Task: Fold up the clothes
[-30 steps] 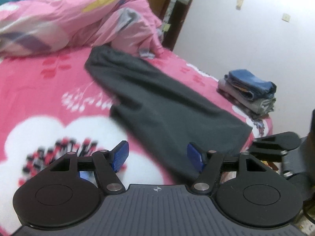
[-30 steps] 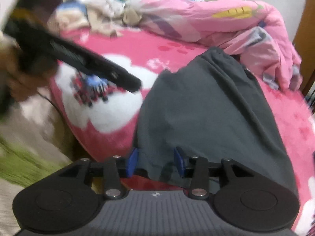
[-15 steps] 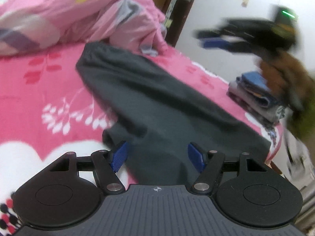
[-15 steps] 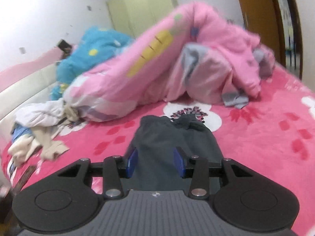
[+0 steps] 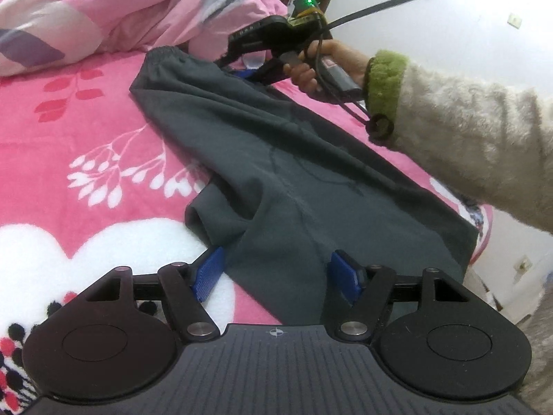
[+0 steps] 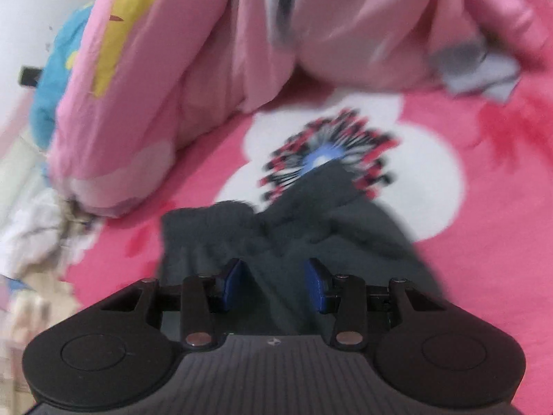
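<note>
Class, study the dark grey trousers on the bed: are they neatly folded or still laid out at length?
Laid out at length: the dark grey trousers stretch from waistband to hems across the pink bedspread, with wrinkles.

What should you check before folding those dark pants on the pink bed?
1. Pants lie spread on the bed sheet: ok, though one leg is tucked and wrinkled.
2. Left gripper open over the leg end: ok.
3. Right gripper at the waistband, jaws apart: ok.
4. Either gripper pinching cloth: not ok, neither does.
5. Pink quilt clear of the pants: cannot tell, it lies close to the waistband.
</note>
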`<state>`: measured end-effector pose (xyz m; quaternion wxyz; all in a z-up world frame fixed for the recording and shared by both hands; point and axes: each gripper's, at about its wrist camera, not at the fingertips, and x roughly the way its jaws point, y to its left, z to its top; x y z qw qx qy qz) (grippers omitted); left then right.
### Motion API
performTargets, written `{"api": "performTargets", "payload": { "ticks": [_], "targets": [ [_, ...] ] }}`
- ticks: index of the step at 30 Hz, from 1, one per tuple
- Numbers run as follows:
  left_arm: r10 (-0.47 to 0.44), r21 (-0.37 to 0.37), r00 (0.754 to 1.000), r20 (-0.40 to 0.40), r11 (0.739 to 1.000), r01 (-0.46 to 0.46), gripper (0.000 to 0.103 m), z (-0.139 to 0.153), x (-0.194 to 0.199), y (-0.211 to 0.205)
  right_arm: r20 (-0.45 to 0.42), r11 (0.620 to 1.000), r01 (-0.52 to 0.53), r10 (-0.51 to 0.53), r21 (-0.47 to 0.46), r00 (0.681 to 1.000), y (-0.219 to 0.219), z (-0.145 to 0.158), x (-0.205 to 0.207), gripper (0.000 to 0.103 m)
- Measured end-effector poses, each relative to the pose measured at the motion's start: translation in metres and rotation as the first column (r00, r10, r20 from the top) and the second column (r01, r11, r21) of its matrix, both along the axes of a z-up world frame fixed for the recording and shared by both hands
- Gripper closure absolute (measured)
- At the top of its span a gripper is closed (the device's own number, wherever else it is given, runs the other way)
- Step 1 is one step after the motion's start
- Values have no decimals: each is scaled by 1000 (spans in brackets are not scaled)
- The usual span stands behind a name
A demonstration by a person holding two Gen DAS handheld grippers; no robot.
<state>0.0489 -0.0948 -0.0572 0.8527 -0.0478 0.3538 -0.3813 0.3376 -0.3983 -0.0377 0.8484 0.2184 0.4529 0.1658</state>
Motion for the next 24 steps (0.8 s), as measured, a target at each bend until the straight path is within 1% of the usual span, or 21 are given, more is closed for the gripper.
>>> {"api": "performTargets", "payload": {
  "ticks": [1, 2, 3, 4, 5, 6, 8, 10, 12, 14, 16, 19, 21, 24],
  "targets": [
    [0, -6, 1000, -5, 1000, 0, 34, 0, 0, 1, -1, 1000, -21, 21, 12, 1000, 4, -2, 1, 60],
    [0, -9, 1000, -6, 1000, 0, 34, -1, 1, 1, 14, 998, -51, 51, -22, 999, 11, -2, 1, 60],
    [-1, -7, 1000, -4, 1000, 1, 34, -1, 0, 1, 28, 995, -77, 79, -66, 996, 19, -1, -1, 63],
    [-2, -5, 1000, 0, 1000, 2, 34, -1, 0, 1, 39, 988, -98, 103, -117, 994, 28, -1, -5, 73],
    [-3, -2, 1000, 4, 1000, 3, 34, -1, -1, 0, 49, 979, -118, 128, -168, 991, 36, -1, -8, 90],
    [-4, 0, 1000, 8, 1000, 4, 34, -1, -1, 0, 66, 968, -128, 146, -217, 987, 44, 0, -12, 95],
    [-2, 4, 1000, 12, 1000, 2, 34, 0, -3, -1, 138, 949, -107, 153, -296, 978, 54, 10, -25, 99],
    [5, 1, 1000, 2, 1000, -5, 34, 1, -3, -1, 228, 940, -65, 147, -334, 963, 54, 27, -38, 99],
    [15, -18, 1000, -26, 1000, -16, 33, 2, 1, 0, 315, 927, -5, 133, -375, 940, 48, 45, -47, 100],
    [24, -34, 998, -53, 999, -26, 32, 3, 5, 2, 359, 908, 48, 116, -417, 926, 39, 59, -50, 99],
    [28, -37, 998, -60, 999, -30, 32, 3, 6, 3, 361, 892, 82, 94, -444, 928, 27, 61, -47, 99],
    [25, -24, 998, -50, 999, -26, 32, 3, 5, 2, 328, 857, 98, 86, -507, 941, 18, 47, -37, 99],
    [21, -12, 999, -39, 1000, -21, 32, 3, 3, 1, 323, 855, 111, 69, -507, 944, 10, 41, -33, 100],
    [19, -4, 999, -36, 1000, -19, 32, 3, 2, 1, 356, 871, 142, 40, -470, 934, 2, 42, -33, 99]
  ]
}}
